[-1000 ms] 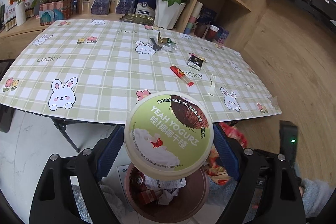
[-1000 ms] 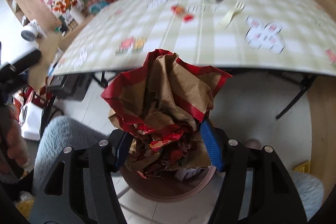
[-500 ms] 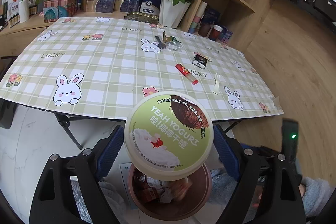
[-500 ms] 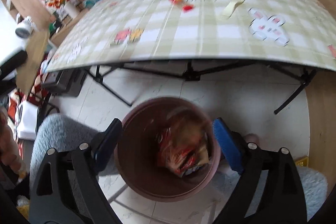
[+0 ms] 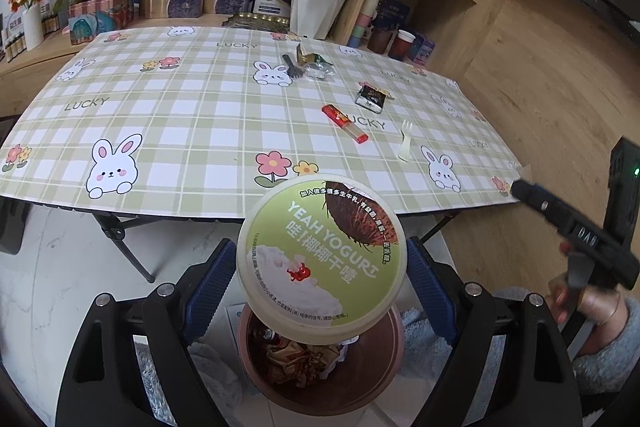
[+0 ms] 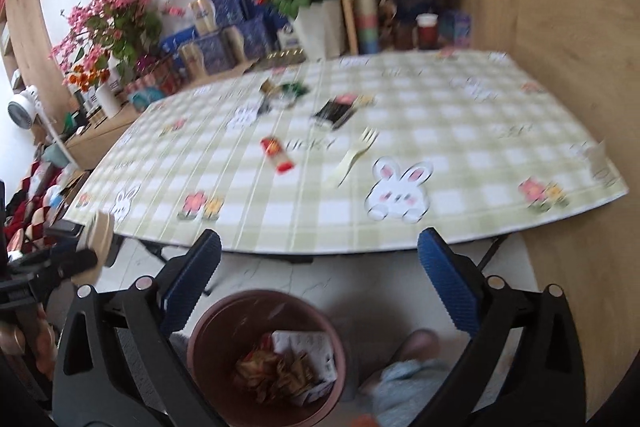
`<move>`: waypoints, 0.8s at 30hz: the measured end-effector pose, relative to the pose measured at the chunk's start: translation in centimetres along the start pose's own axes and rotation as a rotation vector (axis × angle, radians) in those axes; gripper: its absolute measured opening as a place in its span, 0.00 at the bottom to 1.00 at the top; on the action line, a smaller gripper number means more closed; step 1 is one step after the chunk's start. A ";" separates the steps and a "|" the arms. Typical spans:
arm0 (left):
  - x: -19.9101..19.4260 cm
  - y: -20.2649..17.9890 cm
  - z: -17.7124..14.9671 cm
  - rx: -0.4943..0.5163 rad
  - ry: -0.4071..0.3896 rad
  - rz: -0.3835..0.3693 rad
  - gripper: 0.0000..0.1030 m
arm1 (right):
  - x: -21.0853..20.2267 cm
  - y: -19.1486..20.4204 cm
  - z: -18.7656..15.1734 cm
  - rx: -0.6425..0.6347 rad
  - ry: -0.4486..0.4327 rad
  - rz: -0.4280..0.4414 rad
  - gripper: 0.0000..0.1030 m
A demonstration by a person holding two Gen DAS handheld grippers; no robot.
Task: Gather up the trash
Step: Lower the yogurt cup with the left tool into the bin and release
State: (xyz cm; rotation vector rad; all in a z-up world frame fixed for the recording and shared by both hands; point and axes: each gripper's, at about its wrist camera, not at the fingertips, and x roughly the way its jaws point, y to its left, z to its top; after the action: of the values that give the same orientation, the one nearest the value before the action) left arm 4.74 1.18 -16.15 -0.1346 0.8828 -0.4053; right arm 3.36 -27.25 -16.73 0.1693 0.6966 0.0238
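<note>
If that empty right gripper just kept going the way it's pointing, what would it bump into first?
Probably the near edge of the checked table, which sits straight ahead between the opening, empty fingers of the right gripper. The brown bin lies lower, under the line. Depth is hard to judge in this blurred view.

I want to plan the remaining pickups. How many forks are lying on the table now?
2. A dark fork lies far back beside the green wrapper. A pale plastic fork lies nearer the front edge, right of the red wrapper. None seems hidden.
</note>
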 end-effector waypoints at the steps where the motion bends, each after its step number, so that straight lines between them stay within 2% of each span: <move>1: 0.1 -0.1 -0.1 0.005 0.004 0.001 0.80 | -0.3 -0.2 0.2 -0.002 -0.013 -0.010 0.94; 10: 1.8 -2.1 -0.9 0.085 0.077 0.023 0.80 | -1.1 -0.2 0.2 -0.042 -0.048 -0.037 0.94; 20: 2.9 -4.3 -1.4 0.163 0.116 -0.001 0.81 | -1.6 -0.7 -0.1 -0.022 -0.049 -0.045 0.94; 22: 2.9 -4.6 -1.6 0.165 0.115 -0.021 0.83 | -1.5 -0.9 -0.2 -0.017 -0.042 -0.047 0.94; 24: 2.9 -4.7 -1.8 0.171 0.108 -0.024 0.89 | -1.5 -0.9 -0.4 -0.014 -0.037 -0.048 0.94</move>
State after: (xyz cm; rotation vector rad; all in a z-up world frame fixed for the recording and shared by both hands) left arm 3.65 -4.22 -18.04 0.0341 0.9492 -0.5123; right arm 1.93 -28.23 -16.21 0.1396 0.6631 -0.0206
